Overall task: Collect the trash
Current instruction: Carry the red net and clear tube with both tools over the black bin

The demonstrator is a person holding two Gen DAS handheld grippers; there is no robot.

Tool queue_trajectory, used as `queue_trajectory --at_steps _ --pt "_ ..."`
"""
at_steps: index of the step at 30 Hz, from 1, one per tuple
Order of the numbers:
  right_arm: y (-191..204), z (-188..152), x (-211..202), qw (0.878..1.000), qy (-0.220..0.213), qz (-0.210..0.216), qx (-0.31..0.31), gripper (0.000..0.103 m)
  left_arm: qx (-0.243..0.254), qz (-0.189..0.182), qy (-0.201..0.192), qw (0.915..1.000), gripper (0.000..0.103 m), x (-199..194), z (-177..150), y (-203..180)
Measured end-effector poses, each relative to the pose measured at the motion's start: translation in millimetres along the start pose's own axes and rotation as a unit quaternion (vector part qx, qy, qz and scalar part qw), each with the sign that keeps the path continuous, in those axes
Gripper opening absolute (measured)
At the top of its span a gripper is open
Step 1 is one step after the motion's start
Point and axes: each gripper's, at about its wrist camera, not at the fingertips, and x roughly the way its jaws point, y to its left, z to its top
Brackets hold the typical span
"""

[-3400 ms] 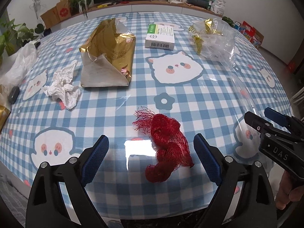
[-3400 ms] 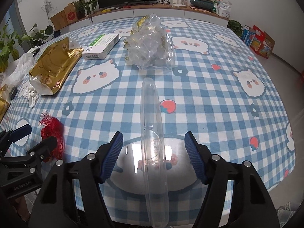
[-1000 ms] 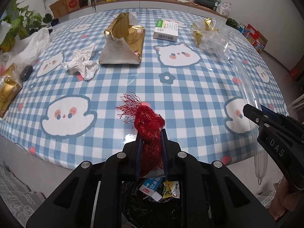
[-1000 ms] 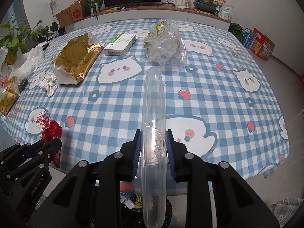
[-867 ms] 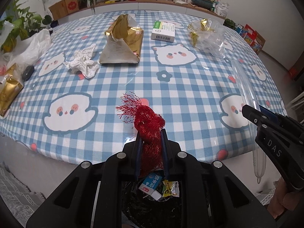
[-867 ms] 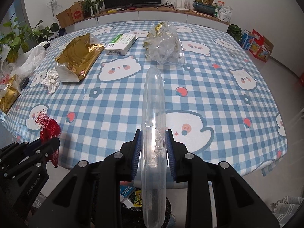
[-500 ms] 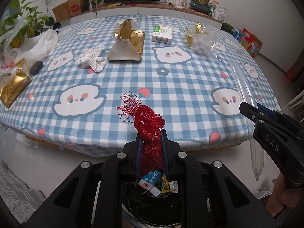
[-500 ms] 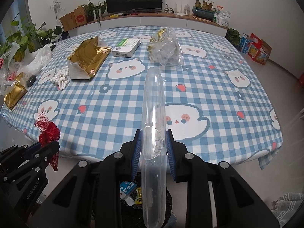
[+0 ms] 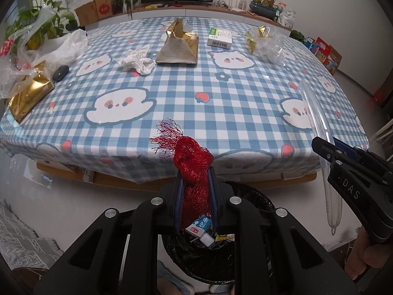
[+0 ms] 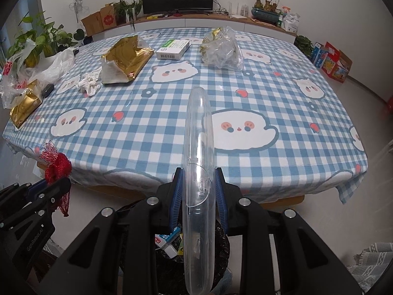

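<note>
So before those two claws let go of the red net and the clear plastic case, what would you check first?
1. Left claw shut on the red mesh net: ok.
2. Right claw shut on the clear plastic case: ok.
3. Black-lined trash bin under the net: ok.
4. Bin under the case's lower end: ok.
5. Room left in the bin: ok, only a few wrappers show.
6. Whether the long case will fit inside: cannot tell.
</note>
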Motion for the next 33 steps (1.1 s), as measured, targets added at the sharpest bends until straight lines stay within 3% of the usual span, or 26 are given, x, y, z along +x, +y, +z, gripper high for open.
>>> queue_trajectory --at_steps 12,33 --pt "16.3 -37.5 -7.6 1.0 -0.001 0.005 -0.006 0.025 -0.007 -0.006 0.009 0.9999 0.017 6.5 -35.1 10.9" --pt "39.5 -101.3 15.8 0.999 0.033 0.001 -0.026 0.025 -0.01 0.003 0.008 0.9999 0.017 31.9 -88.3 28.0"
